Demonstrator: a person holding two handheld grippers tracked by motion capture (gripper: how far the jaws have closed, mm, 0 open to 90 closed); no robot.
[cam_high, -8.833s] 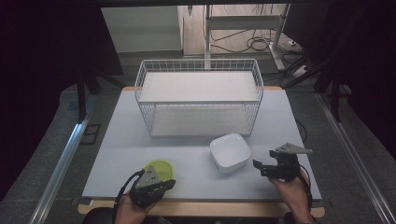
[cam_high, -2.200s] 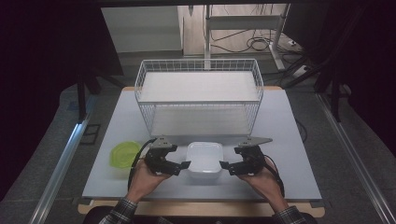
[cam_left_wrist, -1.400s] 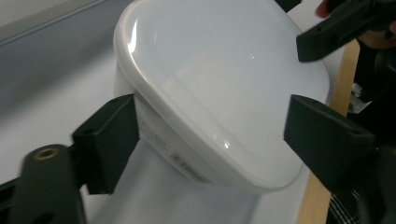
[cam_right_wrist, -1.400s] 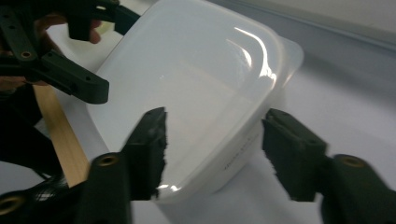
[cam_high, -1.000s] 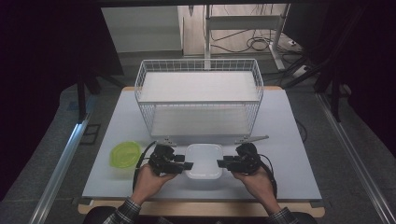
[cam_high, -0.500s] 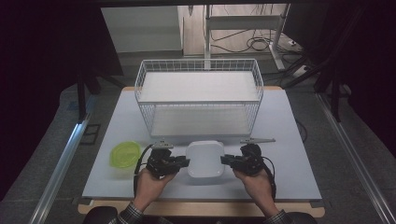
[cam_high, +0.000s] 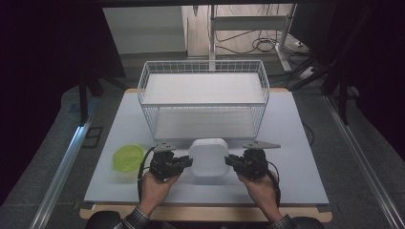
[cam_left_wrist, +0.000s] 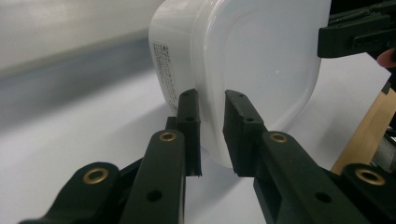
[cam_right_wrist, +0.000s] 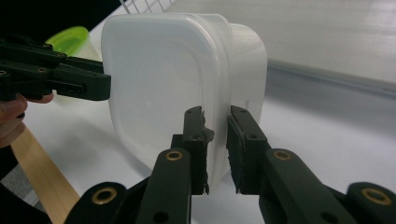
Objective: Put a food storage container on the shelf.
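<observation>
Near the counter's front edge, at its middle, we see the white tub, upside down, its rim pinched by the left hand-held gripper and the right hand-held gripper, the left one's jaws having just been closing.

The white container carries a small printed label on its side wall, just above the upper jaw of the left gripper. The print is too small to read. No other text is legible.
</observation>
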